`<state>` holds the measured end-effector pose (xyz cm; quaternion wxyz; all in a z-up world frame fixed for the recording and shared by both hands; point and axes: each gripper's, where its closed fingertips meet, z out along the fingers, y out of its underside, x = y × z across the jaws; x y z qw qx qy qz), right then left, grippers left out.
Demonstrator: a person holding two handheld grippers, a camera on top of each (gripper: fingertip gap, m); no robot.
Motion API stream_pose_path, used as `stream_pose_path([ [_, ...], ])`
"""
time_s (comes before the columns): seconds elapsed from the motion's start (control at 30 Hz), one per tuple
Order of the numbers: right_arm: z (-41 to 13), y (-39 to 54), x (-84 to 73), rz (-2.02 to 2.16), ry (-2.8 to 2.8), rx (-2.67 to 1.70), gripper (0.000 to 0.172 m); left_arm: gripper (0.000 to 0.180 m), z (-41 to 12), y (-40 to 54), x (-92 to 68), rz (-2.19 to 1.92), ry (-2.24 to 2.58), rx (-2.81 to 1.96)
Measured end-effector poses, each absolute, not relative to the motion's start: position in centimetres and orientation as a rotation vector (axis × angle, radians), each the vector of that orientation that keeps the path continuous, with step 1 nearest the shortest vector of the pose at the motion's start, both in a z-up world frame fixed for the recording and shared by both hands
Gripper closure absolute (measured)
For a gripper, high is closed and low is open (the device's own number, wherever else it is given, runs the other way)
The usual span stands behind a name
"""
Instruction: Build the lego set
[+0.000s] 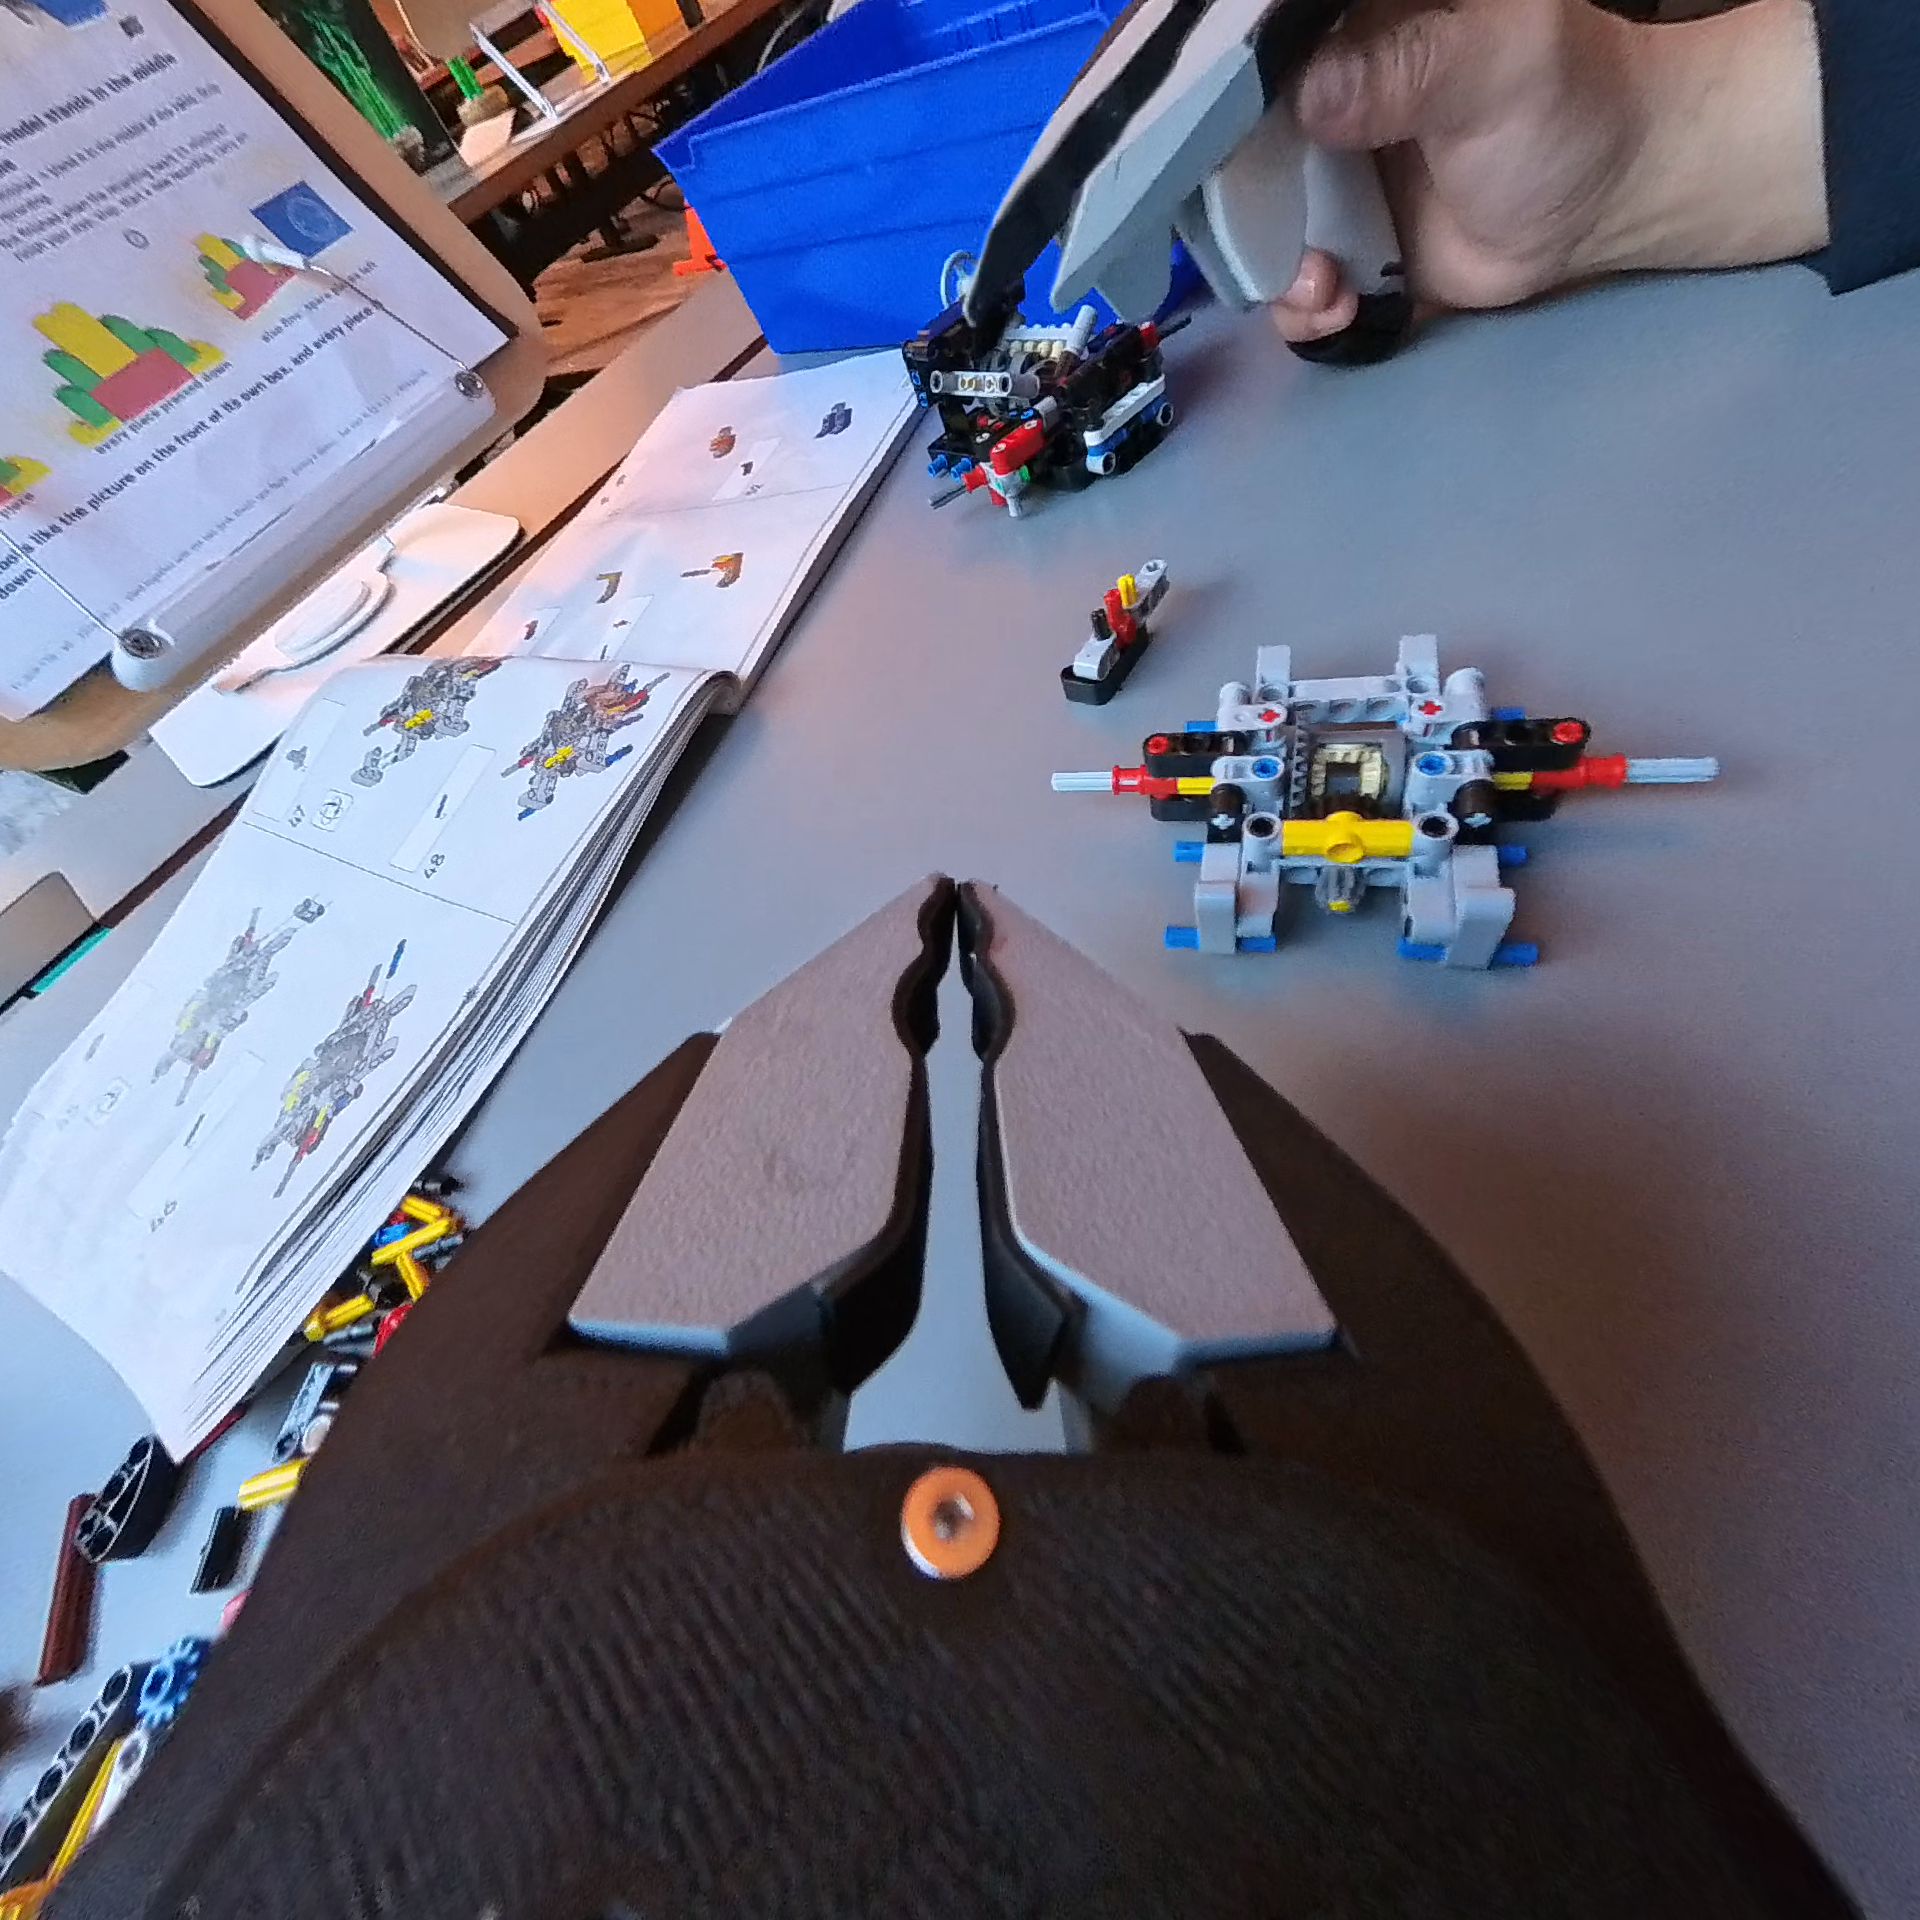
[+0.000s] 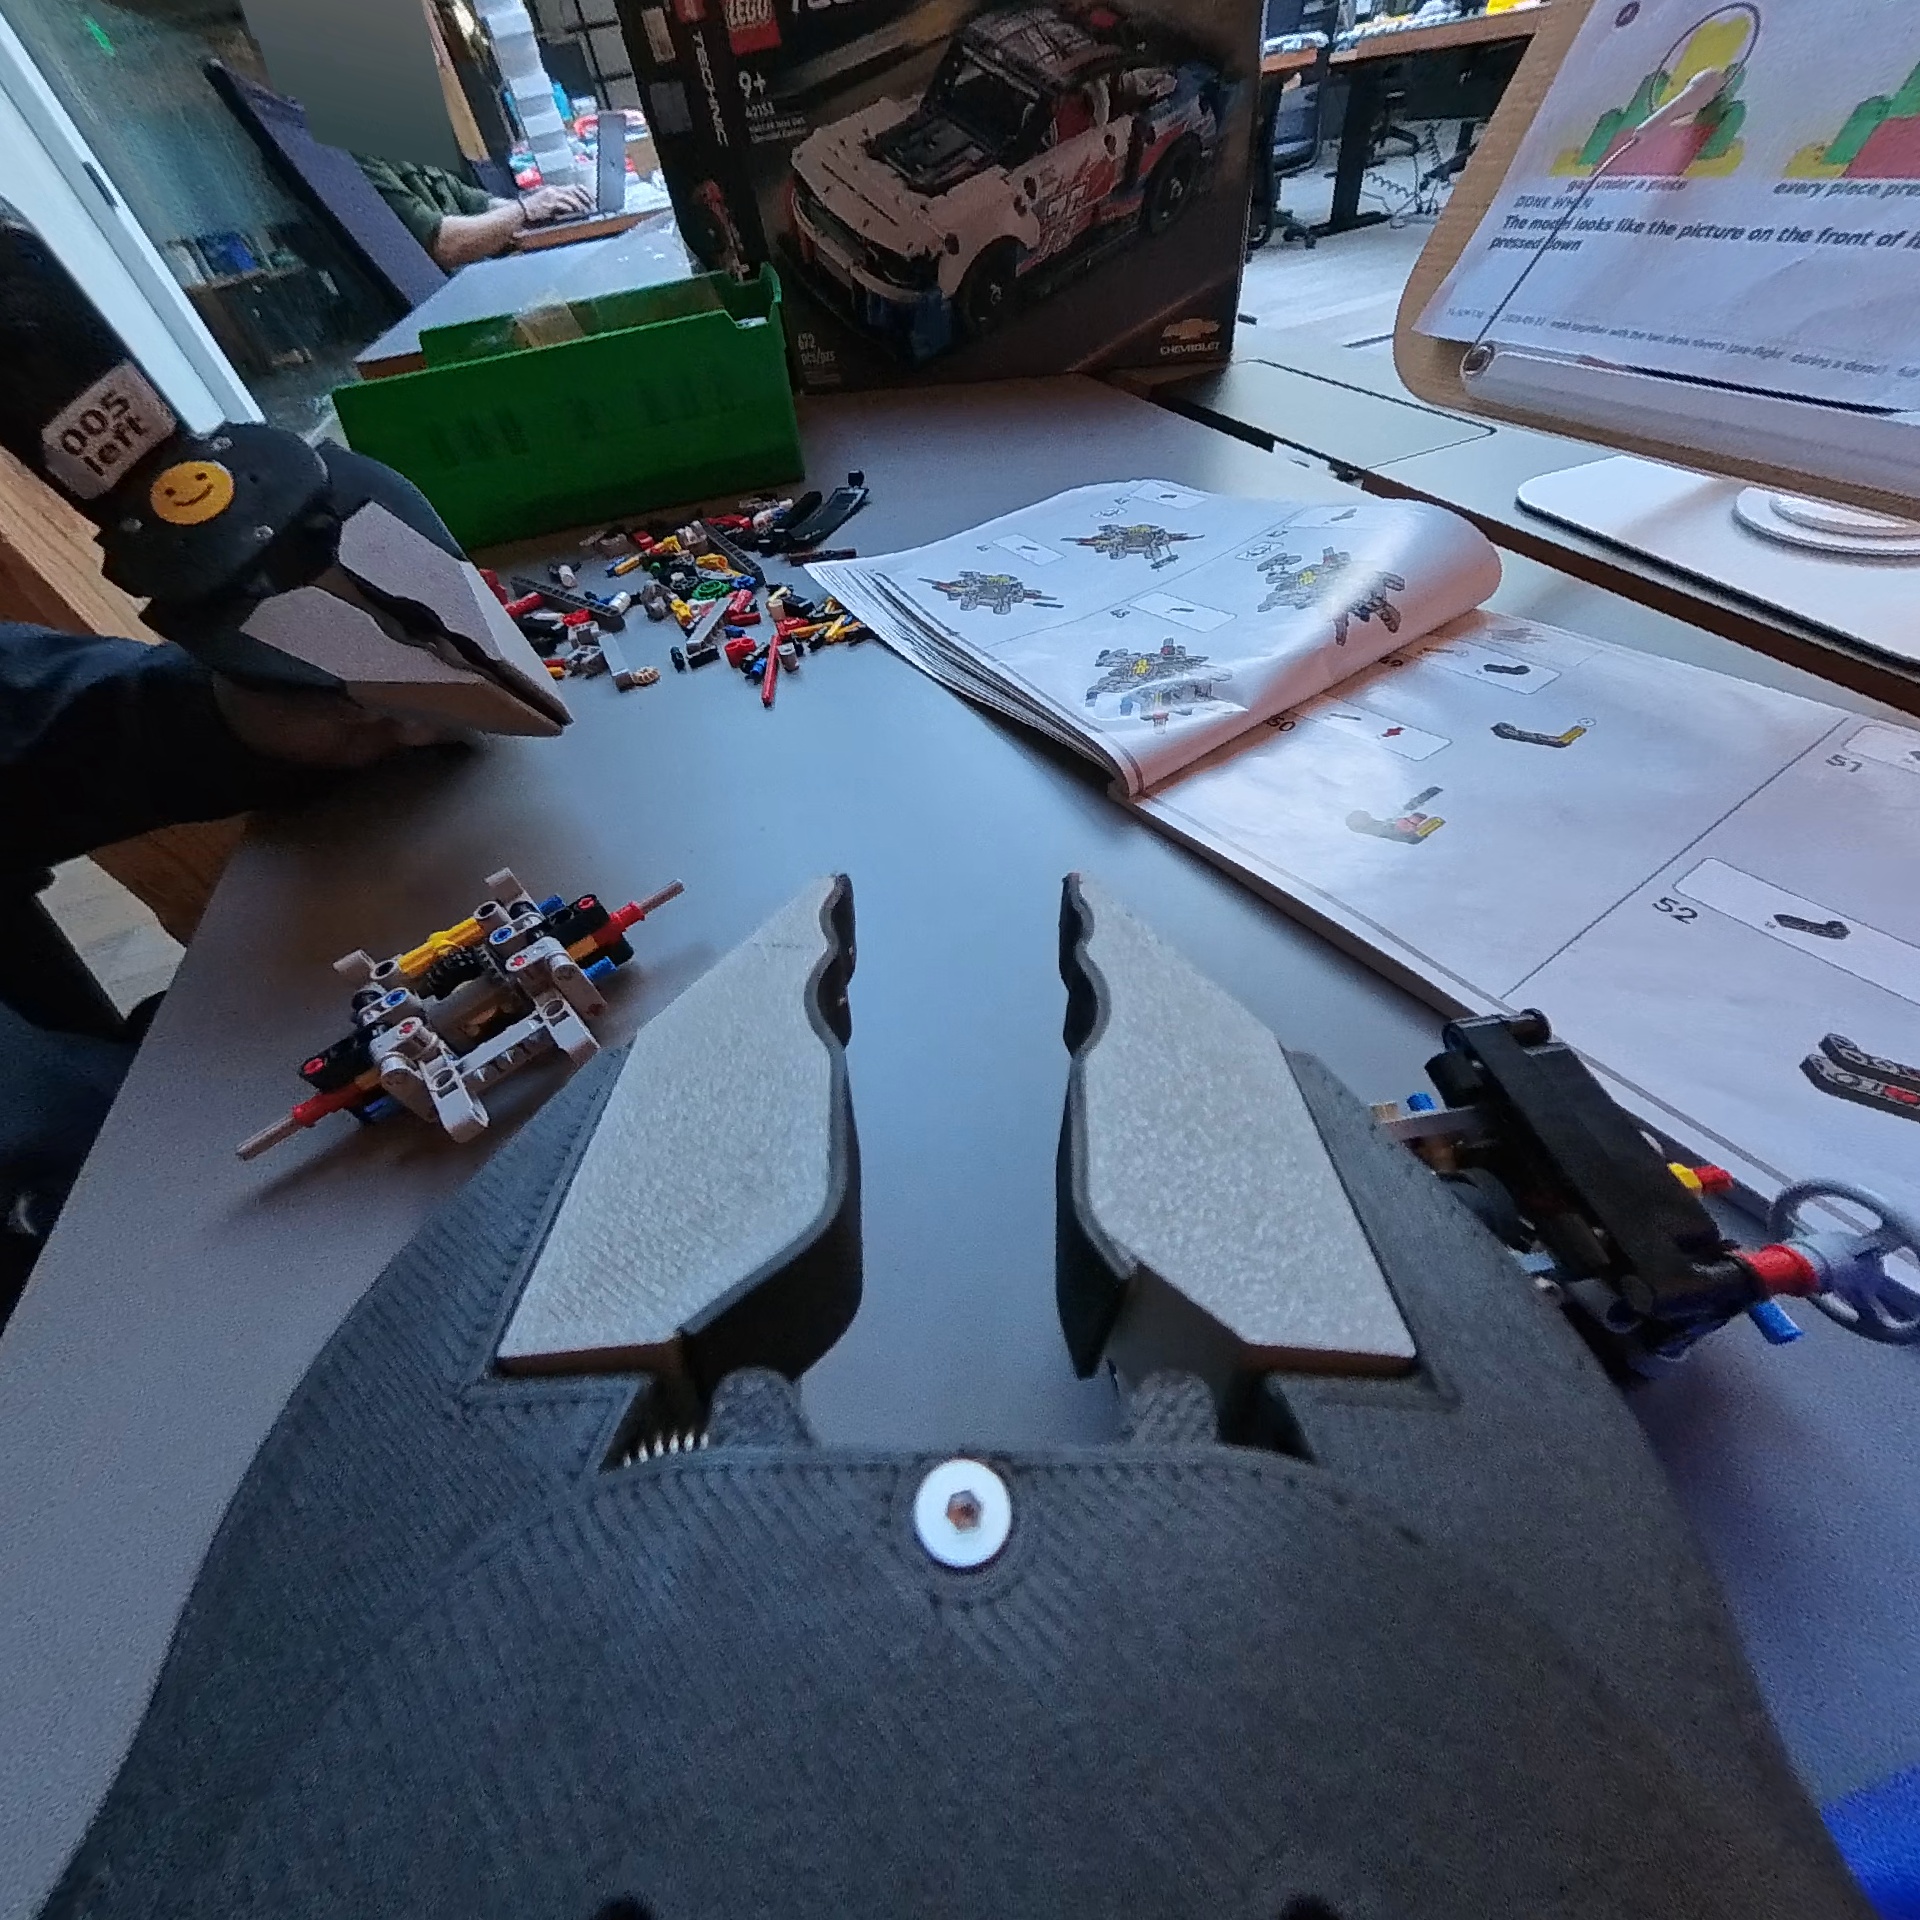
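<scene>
My left gripper point(image 1: 956, 888) is shut with nothing between its pads and hovers over the bare grey table point(image 1: 1558, 1247). It also shows at the left of the right wrist view point(image 2: 551, 717). A grey axle assembly point(image 1: 1371, 800) with yellow, red and blue parts lies just ahead and to its right; it also shows in the right wrist view point(image 2: 468, 1008). A small grey, red and black sub-assembly point(image 1: 1117, 634) lies beyond it. My right gripper point(image 2: 956, 894) is open and empty. A black assembly point(image 2: 1558, 1174) sits against its right side; in the left wrist view one fingertip point(image 1: 987, 301) rests on that assembly point(image 1: 1039, 416).
An open instruction booklet point(image 1: 416, 883) point(image 2: 1195, 623) lies along one table side. Loose pieces point(image 2: 686, 613) lie before a green bin point(image 2: 571, 426) and the set's box point(image 2: 987, 177). A blue bin point(image 1: 862, 177) stands behind the black assembly. A sheet on a stand point(image 1: 208, 312) is nearby. Left tips to right tips: about 20 centimetres.
</scene>
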<state>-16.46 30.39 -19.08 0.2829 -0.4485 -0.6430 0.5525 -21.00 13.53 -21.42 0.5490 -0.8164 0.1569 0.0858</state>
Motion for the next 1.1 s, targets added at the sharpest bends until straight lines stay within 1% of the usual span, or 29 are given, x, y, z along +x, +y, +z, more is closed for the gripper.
stream_pose_path([
  [0.13, -19.5, 30.1, -16.6, 1.439, -1.754, -1.194, 0.135, 0.180, -21.5, 13.5, -20.8, 0.207, 0.390, -1.933],
  [0.37, -19.5, 30.1, -16.5, 1.446, -1.757, -1.192, 0.136, 0.173, -21.6, 13.6, -20.7, 0.224, 0.401, -1.936],
  [0.6, -19.5, 30.0, -16.4, 1.432, -1.763, -1.182, 0.137, 0.172, -21.9, 13.6, -20.4, 0.305, 0.450, -1.941],
  [0.73, -19.7, 29.8, -16.3, 1.423, -1.777, -1.177, 0.137, 0.175, -21.6, 12.4, -20.3, 0.332, 0.436, -1.945],
  [0.8, -19.7, 29.5, -16.2, 1.422, -1.784, -1.170, 0.137, 0.173, -21.4, 11.4, -21.3, 0.333, 0.388, -1.992],
  [0.9, -19.8, 29.1, -16.2, 1.415, -1.804, -1.157, 0.138, 0.168, -19.3, 9.1, -25.0, 0.381, 0.251, -2.023],
  [0.97, -19.9, 28.9, -16.3, 1.402, -1.819, -1.153, 0.140, 0.163, -17.6, 7.0, -28.7, 0.486, 0.186, -2.060],
  [1.03, -20.1, 28.8, -16.3, 1.379, -1.832, -1.145, 0.142, 0.161, -15.9, 4.7, -32.9, 0.596, 0.100, -2.086],
  [1.1, -20.2, 28.8, -16.3, 1.361, -1.839, -1.141, 0.144, 0.159, -14.9, 2.8, -36.0, 0.604, 0.009, -2.104],
])
